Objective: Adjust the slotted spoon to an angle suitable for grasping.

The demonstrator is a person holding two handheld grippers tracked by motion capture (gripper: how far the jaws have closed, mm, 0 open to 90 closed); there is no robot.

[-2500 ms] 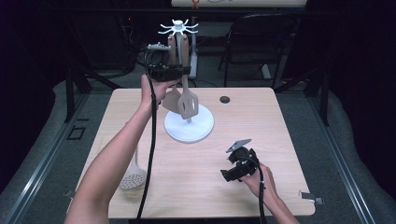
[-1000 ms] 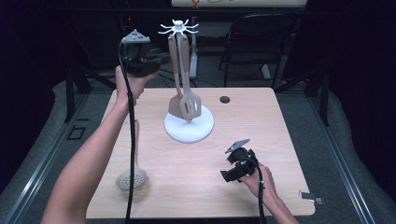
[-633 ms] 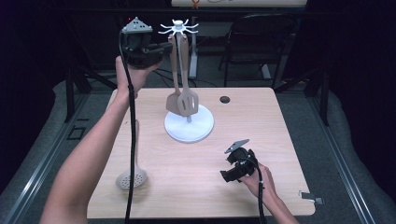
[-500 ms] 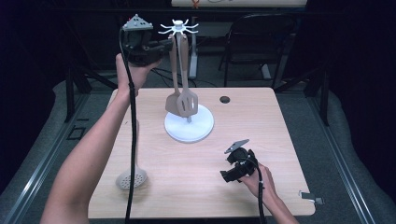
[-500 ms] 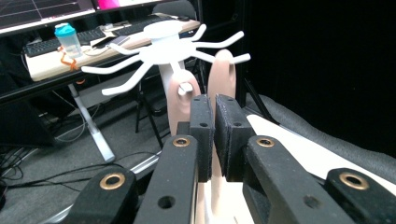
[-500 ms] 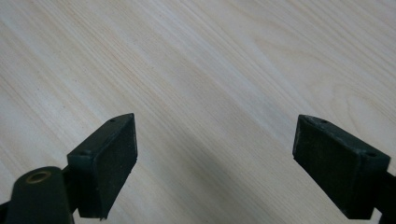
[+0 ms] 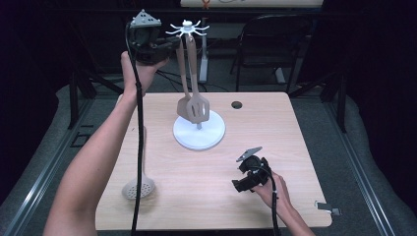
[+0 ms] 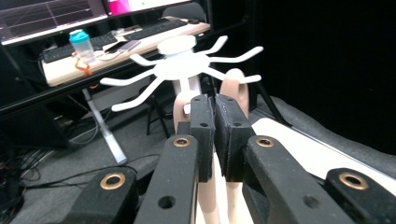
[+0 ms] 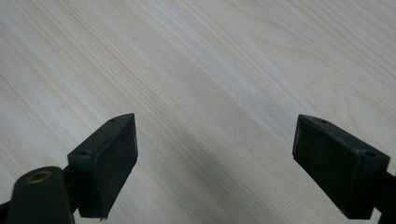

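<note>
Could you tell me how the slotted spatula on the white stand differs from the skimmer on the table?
The slotted spatula hangs upright from the white stand, while the skimmer lies flat on the table. The spatula's head is squarish with long slots; the skimmer's is round with small holes. Both are beige utensils with long handles.

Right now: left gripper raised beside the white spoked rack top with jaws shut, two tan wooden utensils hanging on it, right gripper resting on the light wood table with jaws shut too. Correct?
Not quite. The right gripper has its jaws wide open with nothing between them, seen in the right gripper view over the light wood table. The rest holds: the left gripper is shut beside the white spoked rack top, and two tan wooden utensils hang from it.
</note>
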